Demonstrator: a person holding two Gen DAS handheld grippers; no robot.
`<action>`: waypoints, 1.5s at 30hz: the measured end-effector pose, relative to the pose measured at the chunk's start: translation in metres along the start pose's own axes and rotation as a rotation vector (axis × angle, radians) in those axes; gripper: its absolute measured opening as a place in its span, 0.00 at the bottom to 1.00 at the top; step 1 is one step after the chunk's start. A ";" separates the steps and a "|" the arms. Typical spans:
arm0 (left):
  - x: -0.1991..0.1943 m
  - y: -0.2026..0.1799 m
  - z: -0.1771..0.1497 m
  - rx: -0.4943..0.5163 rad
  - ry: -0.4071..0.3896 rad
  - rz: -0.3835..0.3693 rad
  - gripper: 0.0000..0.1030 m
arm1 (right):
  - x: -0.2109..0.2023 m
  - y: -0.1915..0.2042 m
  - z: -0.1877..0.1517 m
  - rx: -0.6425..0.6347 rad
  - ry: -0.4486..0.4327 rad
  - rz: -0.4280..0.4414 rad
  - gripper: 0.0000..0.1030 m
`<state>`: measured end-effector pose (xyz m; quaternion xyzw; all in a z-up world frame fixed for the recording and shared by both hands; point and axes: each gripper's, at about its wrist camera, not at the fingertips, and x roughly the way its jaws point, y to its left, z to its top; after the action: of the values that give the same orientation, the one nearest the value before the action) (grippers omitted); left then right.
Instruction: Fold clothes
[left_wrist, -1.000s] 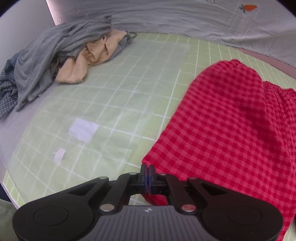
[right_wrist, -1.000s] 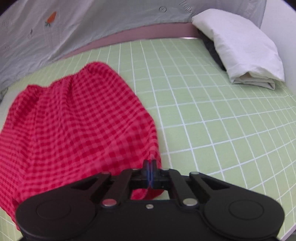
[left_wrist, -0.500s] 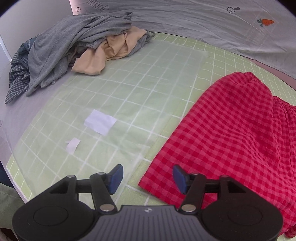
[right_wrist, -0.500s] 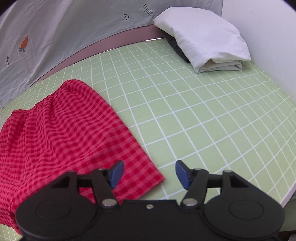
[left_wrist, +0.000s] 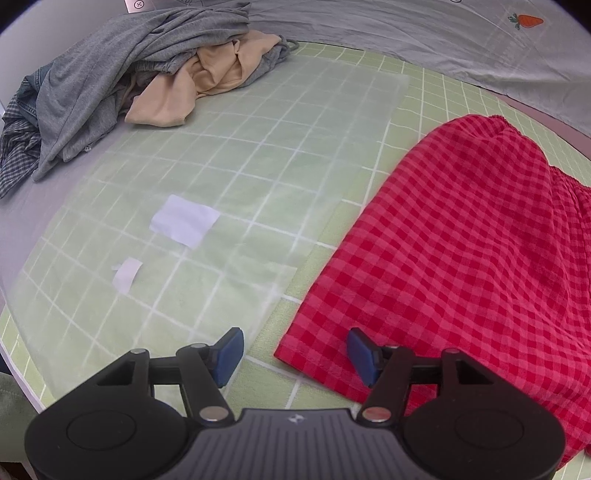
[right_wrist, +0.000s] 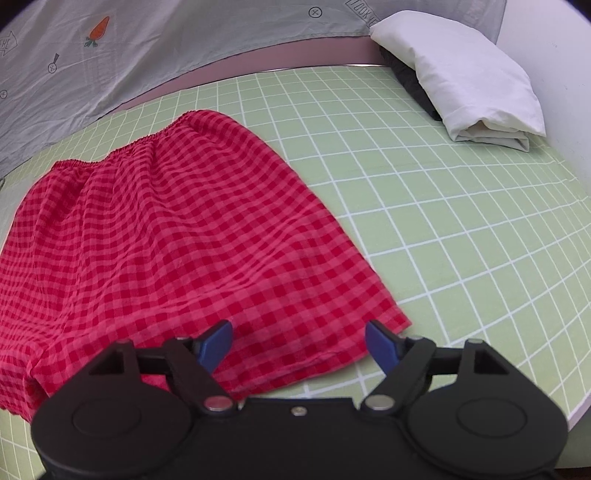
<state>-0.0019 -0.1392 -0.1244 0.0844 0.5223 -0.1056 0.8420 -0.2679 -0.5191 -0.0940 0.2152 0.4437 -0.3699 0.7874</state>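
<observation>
Both pairs of jaws stood wide apart and held nothing. On the left, the left gripper (left_wrist: 293, 356) hovered at the near left corner of the red checked shorts (left_wrist: 461, 258), one blue pad above the bare green grid mat (left_wrist: 332, 96) and the other above the hem. Far off to the left a heap of clothes (left_wrist: 129, 81) lay bunched, with two white paper scraps (left_wrist: 184, 221) on a cloudy plastic sheet between. The shorts lay spread flat on the worktop, waistband away from the person. To the right, the right gripper (right_wrist: 299, 341) hung over the near right corner of the shorts (right_wrist: 177, 236), and a folded white cloth (right_wrist: 465, 74) sat well apart at the far right.

Judging from this, a grasp that caught only the top layer of the hem could drag the shorts askew, and uneven lifting would leave a crooked fold. Soft ridges near the waistband might crease in. The near hem was partly hidden behind both gripper bodies, and each view cut off part of the shorts.
</observation>
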 end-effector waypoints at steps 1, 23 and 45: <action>0.001 0.000 0.000 0.005 -0.001 -0.005 0.52 | 0.000 0.001 -0.001 -0.001 0.005 -0.010 0.78; -0.009 -0.004 0.019 0.058 -0.027 -0.102 0.03 | 0.015 0.102 -0.037 -0.154 0.064 -0.030 0.83; -0.081 -0.277 -0.043 0.264 -0.026 -0.341 0.05 | -0.002 -0.112 0.005 0.098 -0.026 -0.055 0.84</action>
<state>-0.1477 -0.3885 -0.0790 0.1030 0.4998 -0.3149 0.8003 -0.3525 -0.5926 -0.0910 0.2366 0.4203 -0.4154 0.7712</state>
